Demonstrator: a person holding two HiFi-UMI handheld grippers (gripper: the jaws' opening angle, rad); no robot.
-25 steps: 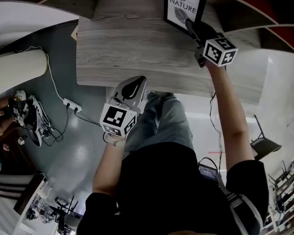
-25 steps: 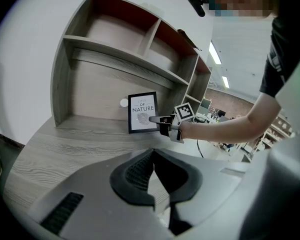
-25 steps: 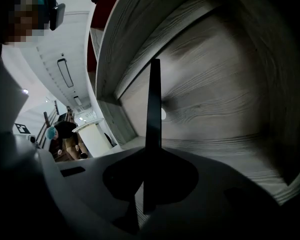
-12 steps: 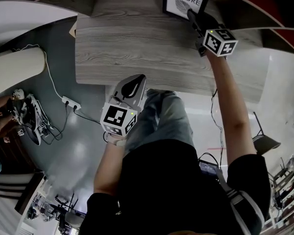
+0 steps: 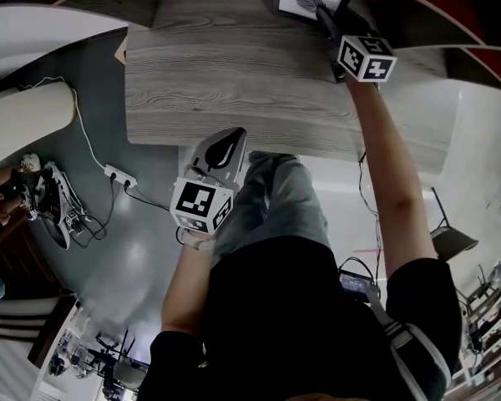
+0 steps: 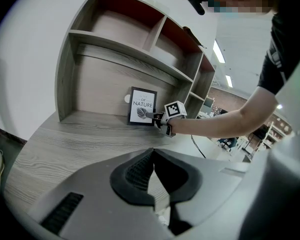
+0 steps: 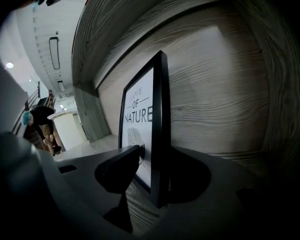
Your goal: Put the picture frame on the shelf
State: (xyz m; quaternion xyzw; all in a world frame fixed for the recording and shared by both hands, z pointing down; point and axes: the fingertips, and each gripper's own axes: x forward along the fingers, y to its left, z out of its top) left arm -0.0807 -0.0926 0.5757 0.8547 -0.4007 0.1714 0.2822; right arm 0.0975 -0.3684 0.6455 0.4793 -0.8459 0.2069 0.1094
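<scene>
Left gripper (image 6: 153, 153): foreground, jaws closed tip to tip, nothing between.
Picture frame (image 6: 142, 106): upright on lowest board, against back panel.
Right gripper (image 6: 154, 116): at frame's lower right edge, jaws opening around it.
Shelf (image 6: 120, 44): grey wood grain, red-backed upper compartments.

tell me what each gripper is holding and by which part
Nothing is gripped. The jaws of the right gripper are opening astride the lower right edge of the picture frame, which stands by itself. The left gripper is shut and empty.
</scene>
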